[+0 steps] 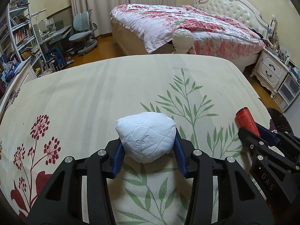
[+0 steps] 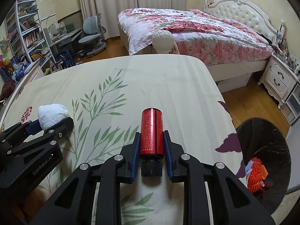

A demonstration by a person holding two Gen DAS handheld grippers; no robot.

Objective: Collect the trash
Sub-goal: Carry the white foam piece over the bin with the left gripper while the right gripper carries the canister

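Over a leaf-print mattress (image 1: 93, 97), the left gripper (image 1: 148, 146) pinches a white tissue wad (image 1: 146, 136) between its blue pads, while the right gripper (image 2: 151, 144) clamps a red bottle (image 2: 151, 131), cap toward the camera. A black-lined bin (image 2: 271, 150) sits just right of it.
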